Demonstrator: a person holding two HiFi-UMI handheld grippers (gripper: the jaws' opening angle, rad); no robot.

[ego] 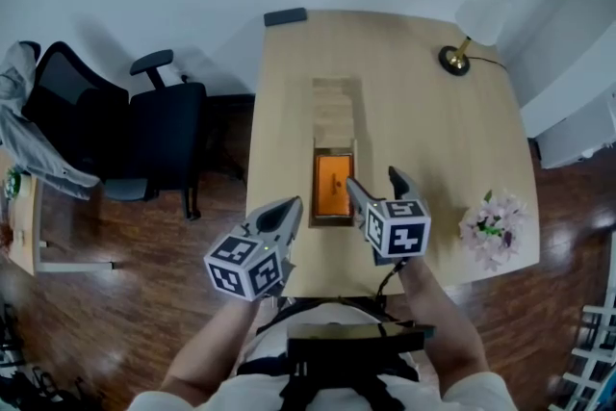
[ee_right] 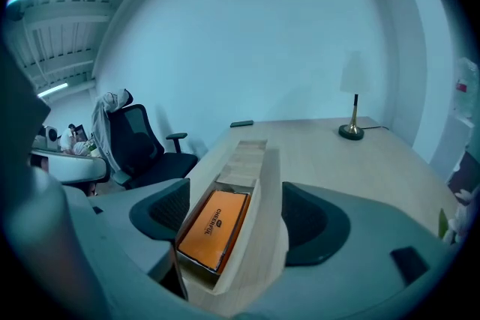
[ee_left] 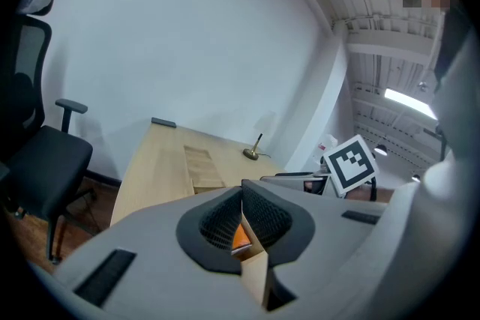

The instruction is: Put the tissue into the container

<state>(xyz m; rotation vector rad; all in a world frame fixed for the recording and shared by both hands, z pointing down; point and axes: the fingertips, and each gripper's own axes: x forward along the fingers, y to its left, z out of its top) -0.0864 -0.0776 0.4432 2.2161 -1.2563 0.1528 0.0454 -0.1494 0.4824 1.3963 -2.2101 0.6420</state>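
An orange tissue pack (ego: 332, 185) lies flat inside a long, open wooden container (ego: 334, 145) in the middle of the table; its slatted lid (ego: 336, 106) lies just beyond it. My right gripper (ego: 377, 184) hovers open at the container's near right side, nothing between its fingers. In the right gripper view the jaws (ee_right: 238, 217) frame the tissue pack (ee_right: 214, 227) and the container wall (ee_right: 262, 236) without touching them. My left gripper (ego: 281, 212) is shut and empty at the table's near left edge. A sliver of the orange tissue pack (ee_left: 240, 236) shows past its closed tips (ee_left: 241, 225).
A brass lamp (ego: 454, 60) stands at the far right corner, and a bunch of pale flowers (ego: 493, 226) at the near right edge. A dark flat object (ego: 285, 16) lies on the far edge. A black office chair (ego: 144, 125) is on the floor to the left.
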